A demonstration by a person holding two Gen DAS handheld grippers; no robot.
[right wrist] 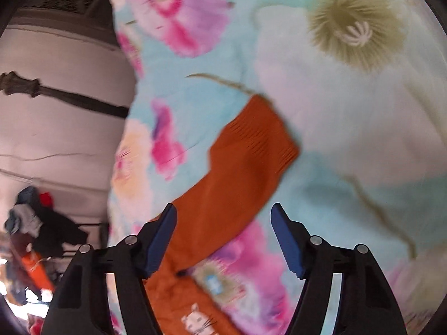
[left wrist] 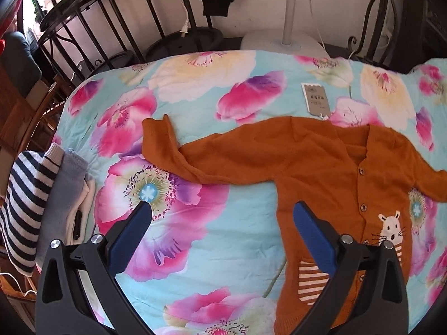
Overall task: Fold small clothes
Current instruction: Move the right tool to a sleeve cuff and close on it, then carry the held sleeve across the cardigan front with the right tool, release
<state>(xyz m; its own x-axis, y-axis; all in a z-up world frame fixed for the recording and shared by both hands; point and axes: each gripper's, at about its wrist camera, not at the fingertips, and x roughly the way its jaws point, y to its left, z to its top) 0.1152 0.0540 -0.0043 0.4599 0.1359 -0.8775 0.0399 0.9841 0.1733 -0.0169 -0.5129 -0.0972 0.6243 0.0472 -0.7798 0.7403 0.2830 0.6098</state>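
Observation:
A small orange-brown knit cardigan (left wrist: 321, 167) with buttons and a white mouse patch lies flat, front up, on a floral quilt (left wrist: 223, 237). Its left sleeve stretches out to the left, cuff bent upward. My left gripper (left wrist: 220, 209) is open and empty, hovering above the quilt just left of the cardigan's body. In the right wrist view, the other sleeve (right wrist: 240, 167) runs up and right, ribbed cuff at its end. My right gripper (right wrist: 223, 215) is open above this sleeve, touching nothing. The view is blurred.
A paper tag (left wrist: 315, 99) lies on the quilt above the collar. Folded clothes, one striped navy and white (left wrist: 28, 195), are stacked at the quilt's left edge. A black metal bed rail (left wrist: 111, 22) and a white fan base (left wrist: 282, 42) stand behind.

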